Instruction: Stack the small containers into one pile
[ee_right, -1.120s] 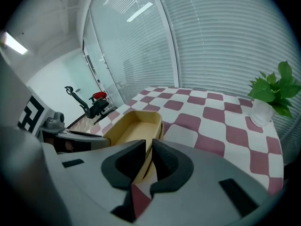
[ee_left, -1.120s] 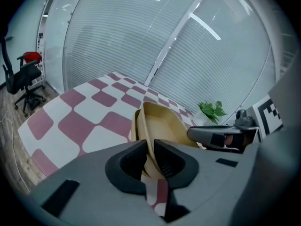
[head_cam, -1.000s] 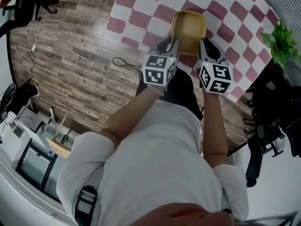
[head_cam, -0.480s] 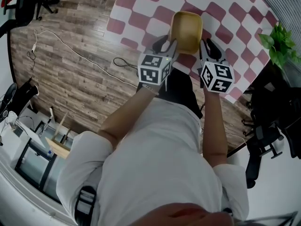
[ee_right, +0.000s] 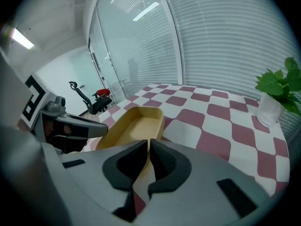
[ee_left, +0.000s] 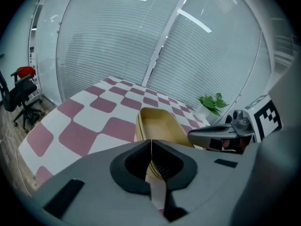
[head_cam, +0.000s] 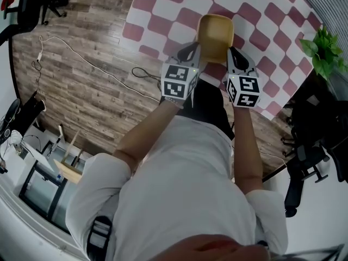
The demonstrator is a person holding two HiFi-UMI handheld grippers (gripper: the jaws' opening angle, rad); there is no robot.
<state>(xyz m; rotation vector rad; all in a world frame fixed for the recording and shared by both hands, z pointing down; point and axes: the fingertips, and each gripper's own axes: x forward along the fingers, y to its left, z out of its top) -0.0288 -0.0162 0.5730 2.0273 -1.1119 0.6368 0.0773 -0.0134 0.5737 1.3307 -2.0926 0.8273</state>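
Note:
A yellow oblong container (head_cam: 216,34) sits at the near edge of the pink-and-white checked table (head_cam: 261,15). In the left gripper view the container (ee_left: 160,126) shows a doubled rim, like two nested ones. My left gripper (head_cam: 193,50) is at its near left corner, and its jaws (ee_left: 151,147) are shut on the rim. My right gripper (head_cam: 235,56) is at the near right corner. Its jaws (ee_right: 148,147) are shut on the wall of the container (ee_right: 134,126). Each gripper sees the other across the container.
A green potted plant (head_cam: 326,50) stands at the table's right edge. A cable (head_cam: 81,56) runs over the wooden floor on the left. A black office chair (head_cam: 310,156) stands at the right, and glass walls with blinds rise behind the table.
The container has shifted slightly to the left and away from me. Both grippers moved left with it, and the right one has drawn closer to the left.

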